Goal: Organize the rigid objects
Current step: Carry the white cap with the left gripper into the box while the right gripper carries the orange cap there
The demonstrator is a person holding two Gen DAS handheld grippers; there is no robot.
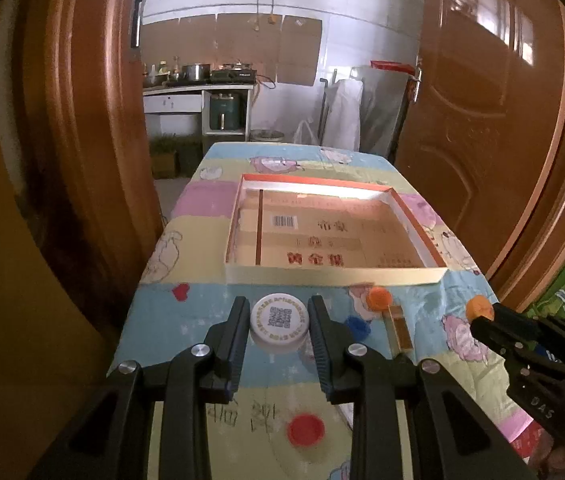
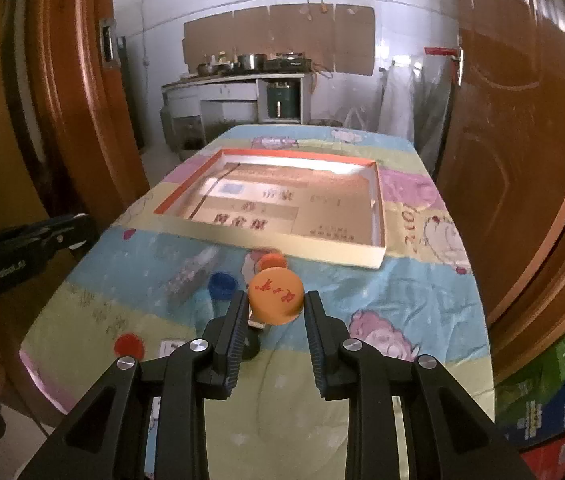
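Note:
My left gripper point(image 1: 279, 312) is shut on a white round cap point(image 1: 279, 321) with a QR code, held above the table's near part. My right gripper point(image 2: 275, 304) is shut on an orange cap point(image 2: 276, 295) with red writing; it also shows at the right of the left wrist view point(image 1: 479, 308). A shallow cardboard box point(image 1: 334, 276) with orange rim lies open on the table's middle, beyond both grippers. Loose on the cloth are a second orange cap point(image 1: 378, 298), a blue cap point(image 1: 357, 326), a red cap point(image 1: 305, 430) and a clear rectangular case point(image 1: 399, 330).
The table point(image 1: 186, 320) has a cartoon-print cloth and stands between two brown doors point(image 1: 494, 128). A kitchen counter with pots point(image 1: 198, 76) is beyond. Green cartons point(image 2: 554, 380) sit on the floor at the right.

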